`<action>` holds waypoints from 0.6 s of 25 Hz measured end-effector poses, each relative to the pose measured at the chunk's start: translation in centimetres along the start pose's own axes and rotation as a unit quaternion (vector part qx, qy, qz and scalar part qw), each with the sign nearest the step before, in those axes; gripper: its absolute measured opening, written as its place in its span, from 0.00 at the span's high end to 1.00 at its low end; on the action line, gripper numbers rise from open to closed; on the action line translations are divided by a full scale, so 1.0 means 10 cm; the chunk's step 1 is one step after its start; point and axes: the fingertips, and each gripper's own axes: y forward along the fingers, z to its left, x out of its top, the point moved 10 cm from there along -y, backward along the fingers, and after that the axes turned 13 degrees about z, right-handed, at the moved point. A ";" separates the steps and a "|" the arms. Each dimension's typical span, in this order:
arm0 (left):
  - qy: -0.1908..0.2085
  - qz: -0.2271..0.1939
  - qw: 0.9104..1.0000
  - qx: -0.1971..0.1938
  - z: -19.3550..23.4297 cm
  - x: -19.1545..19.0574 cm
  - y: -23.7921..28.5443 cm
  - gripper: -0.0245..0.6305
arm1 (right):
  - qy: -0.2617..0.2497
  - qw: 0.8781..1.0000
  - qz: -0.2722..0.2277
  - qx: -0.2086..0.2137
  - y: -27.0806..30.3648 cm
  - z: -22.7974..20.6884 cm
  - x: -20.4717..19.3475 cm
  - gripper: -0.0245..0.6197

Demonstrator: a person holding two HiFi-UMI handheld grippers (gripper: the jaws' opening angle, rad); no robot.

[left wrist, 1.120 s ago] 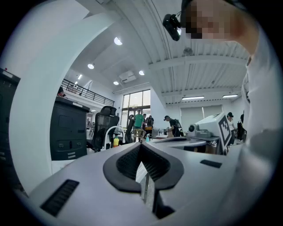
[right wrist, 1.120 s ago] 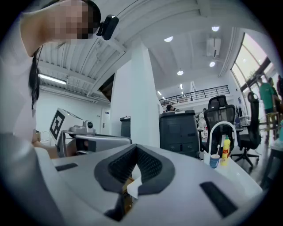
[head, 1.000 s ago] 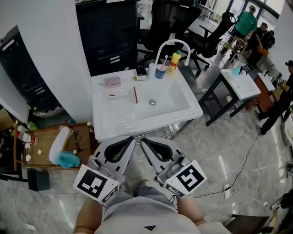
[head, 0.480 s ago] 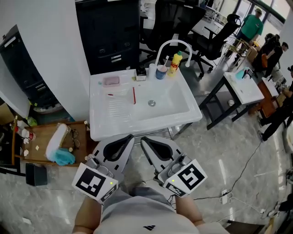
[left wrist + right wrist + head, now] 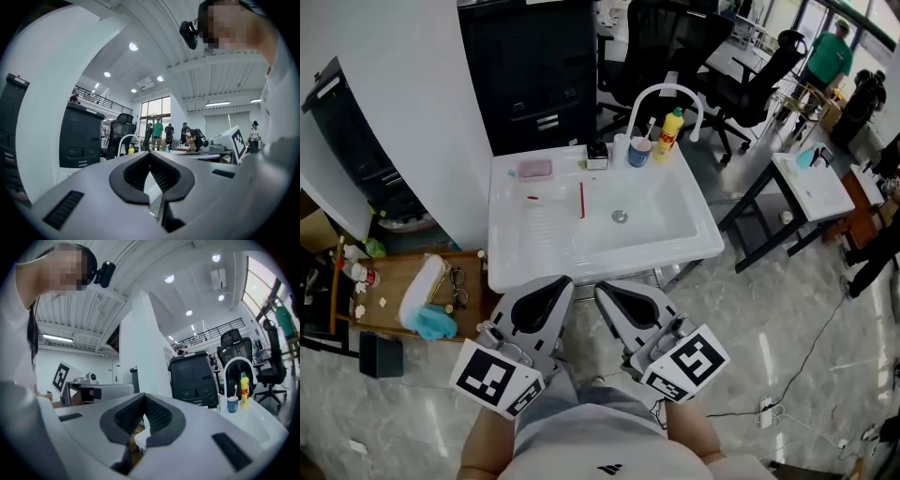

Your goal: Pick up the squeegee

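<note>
- Marble floor (image 5: 787,309) in an open office. A white sink (image 5: 600,261) stands mid-frame in the head view, with a black cabinet (image 5: 534,70) at its 12 o'clock and a white wall (image 5: 403,94) at 10 o'clock.
- Squeegee (image 5: 581,200): a thin, straight red strip lying flat in the sink, long axis running 12 to 6 o'clock. It is too small to tell blade from handle.
- It lies where the ribbed drainboard meets the basin, at 9 o'clock of the drain (image 5: 620,217) and near it, not touching.
- Pink dish (image 5: 534,169) is at 11 o'clock of the squeegee, apart from it. Cup (image 5: 639,150), yellow bottle (image 5: 673,131) and faucet (image 5: 664,94) line the back rim at 1 o'clock.
- Left gripper (image 5: 562,282): jaws closed tip to tip, nothing between them. It is at 6 o'clock of the sink, aimed toward 1 o'clock.
- Right gripper (image 5: 602,288): jaws closed, empty. It is just beside the left one, aimed toward 11 o'clock.
- Both tips sit just short of the sink's front rim, well apart from the squeegee.
- Open white surface lies on either side of the squeegee and between it and the front rim.
- Wooden shelf (image 5: 394,302) with a blue cloth (image 5: 431,324) is at 8 o'clock of the sink.
- Black-legged table (image 5: 811,183) is at 3 o'clock, across a strip of floor. A cable (image 5: 806,347) runs over the floor at 4 o'clock.
</note>
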 end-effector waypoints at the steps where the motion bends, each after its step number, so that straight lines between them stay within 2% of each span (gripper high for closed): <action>1: 0.003 0.000 1.000 -0.001 0.02 0.01 0.03 0.94 | 0.000 1.000 -0.001 -0.001 0.03 -0.03 0.01 0.95; 15: 0.026 0.018 0.998 -0.061 0.83 0.20 0.67 0.94 | 0.013 0.998 -0.002 -0.056 0.66 -0.53 0.22 0.95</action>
